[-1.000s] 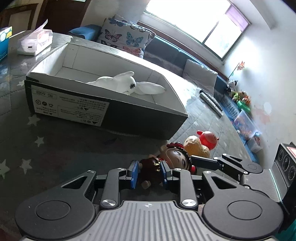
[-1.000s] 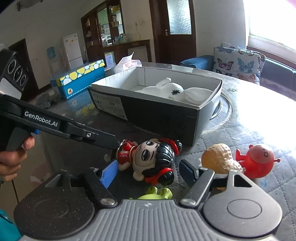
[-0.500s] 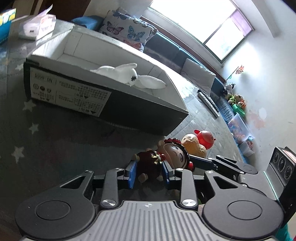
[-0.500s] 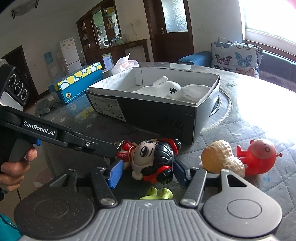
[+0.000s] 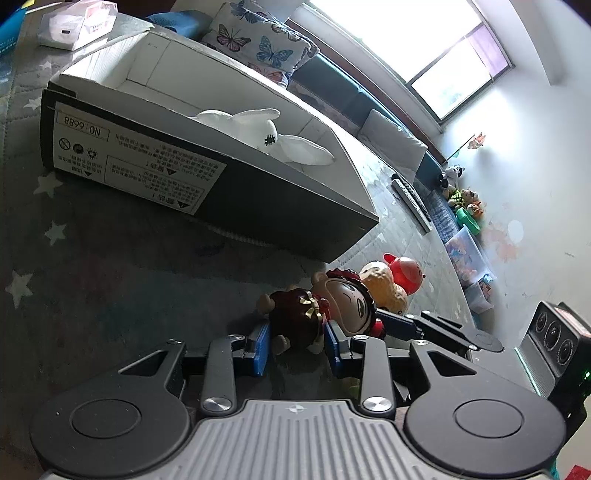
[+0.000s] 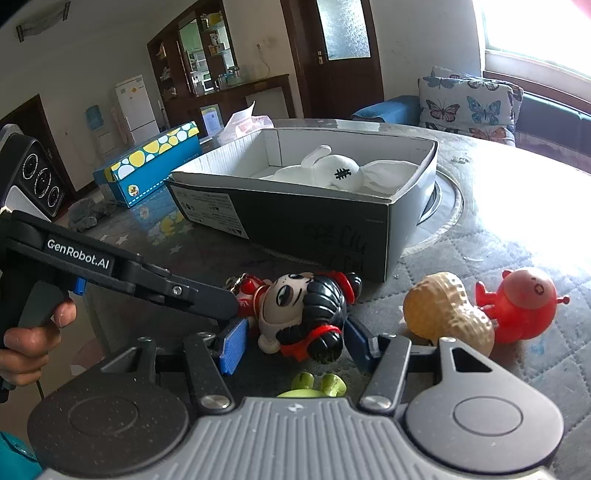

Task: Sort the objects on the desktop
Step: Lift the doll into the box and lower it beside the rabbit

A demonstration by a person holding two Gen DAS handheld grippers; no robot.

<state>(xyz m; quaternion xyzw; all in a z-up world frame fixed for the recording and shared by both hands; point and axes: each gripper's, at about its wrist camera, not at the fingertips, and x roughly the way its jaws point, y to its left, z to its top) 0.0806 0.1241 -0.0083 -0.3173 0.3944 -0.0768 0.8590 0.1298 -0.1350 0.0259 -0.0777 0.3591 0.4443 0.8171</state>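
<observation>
On the grey star-patterned table cover (image 5: 92, 280), an open cardboard box (image 6: 325, 225), black outside and white inside, lidless. Inside it, only a white plush rabbit (image 6: 340, 171) lying toward the end nearest the toys. Just in front of that box, a doll figurine (image 6: 306, 314) with black hair and red dress lying on its side, its body between the blue pads of the left gripper (image 5: 297, 341), its head between those of the right gripper (image 6: 291, 341). Left jaws opening, pads just off the body; right jaws closing, pads near the head, contact impossible to tell. Beside the doll, a peanut-shaped toy (image 6: 447, 317), touching a red pig toy (image 6: 524, 299). Under the right gripper, a small green toy (image 6: 314, 384), partly hidden. Farther back, a blue spotted box (image 6: 151, 162), closed, and a tissue pack (image 5: 75, 22).
</observation>
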